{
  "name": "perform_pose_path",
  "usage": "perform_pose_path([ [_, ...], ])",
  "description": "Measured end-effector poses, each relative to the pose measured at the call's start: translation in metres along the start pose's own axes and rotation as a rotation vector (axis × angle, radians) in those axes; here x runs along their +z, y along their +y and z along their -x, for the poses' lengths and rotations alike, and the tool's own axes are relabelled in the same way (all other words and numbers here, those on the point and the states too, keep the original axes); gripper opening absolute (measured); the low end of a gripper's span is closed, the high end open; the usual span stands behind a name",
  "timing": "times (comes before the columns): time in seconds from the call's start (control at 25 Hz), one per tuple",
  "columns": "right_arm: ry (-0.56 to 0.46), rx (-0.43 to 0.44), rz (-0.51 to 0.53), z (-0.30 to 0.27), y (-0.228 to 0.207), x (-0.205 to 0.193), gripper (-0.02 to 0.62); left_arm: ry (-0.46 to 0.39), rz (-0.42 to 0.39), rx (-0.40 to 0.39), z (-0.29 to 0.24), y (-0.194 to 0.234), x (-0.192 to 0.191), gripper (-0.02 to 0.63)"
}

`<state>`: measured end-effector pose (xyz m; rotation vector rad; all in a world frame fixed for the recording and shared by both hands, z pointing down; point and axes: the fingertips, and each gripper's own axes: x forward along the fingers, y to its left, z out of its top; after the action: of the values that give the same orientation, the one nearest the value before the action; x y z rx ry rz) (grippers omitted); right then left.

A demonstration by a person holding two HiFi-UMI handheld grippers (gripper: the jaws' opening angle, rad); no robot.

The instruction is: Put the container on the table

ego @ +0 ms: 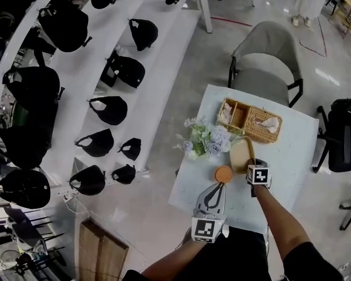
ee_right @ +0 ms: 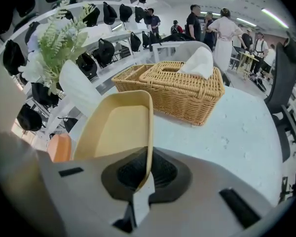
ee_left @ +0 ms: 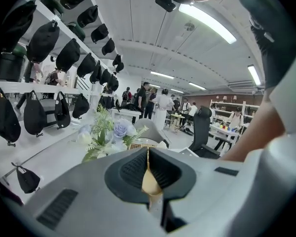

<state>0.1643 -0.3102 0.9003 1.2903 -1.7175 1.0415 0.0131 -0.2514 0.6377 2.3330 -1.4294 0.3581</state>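
Head view, container: the tan container [ego: 240,154] sits low at the bench [ego: 292,157], beside the flowers [ego: 207,139] and in front of the basket [ego: 263,124]. I cannot tell if it touches the bench.
Head view, right tongs: the right tongs [ego: 251,167] hold its near rim, I think to lower it flat.
Head view, left tongs: the left tongs [ego: 220,185] meet a round orange piece [ego: 223,173] just beside the container.
Left gripper view: the jaws are closed on a thin tan-orange edge. It is likely that same piece, held out of the way.
Right gripper view: the jaws are pinched on the container's thin wall, and its open side faces up.
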Motion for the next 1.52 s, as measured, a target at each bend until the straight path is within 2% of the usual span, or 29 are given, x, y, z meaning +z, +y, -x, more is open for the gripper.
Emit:
perform_pose_path([
  [0.48,0.026,0.005,0.020,-0.041,0.006,0.003,0.005,0.024,0.015,0.033,-0.006,0.023,-0.012,0.014],
  [0.64,0.025,0.014,0.040,-0.044,0.008,0.003,0.074,0.019,0.022,0.037,-0.007,0.027,-0.014,0.014],
  [0.84,0.022,0.036,0.035,-0.040,0.011,-0.002,0.124,0.012,0.029,0.035,-0.004,0.026,-0.015,0.014],
  [1.08,-0.023,0.070,0.016,-0.015,0.008,0.002,0.133,0.025,0.023,0.016,0.001,0.018,-0.011,0.014],
  [1.52,-0.085,0.112,0.025,0.045,0.008,0.005,0.132,-0.016,0.034,0.037,0.020,-0.005,0.001,0.014],
])
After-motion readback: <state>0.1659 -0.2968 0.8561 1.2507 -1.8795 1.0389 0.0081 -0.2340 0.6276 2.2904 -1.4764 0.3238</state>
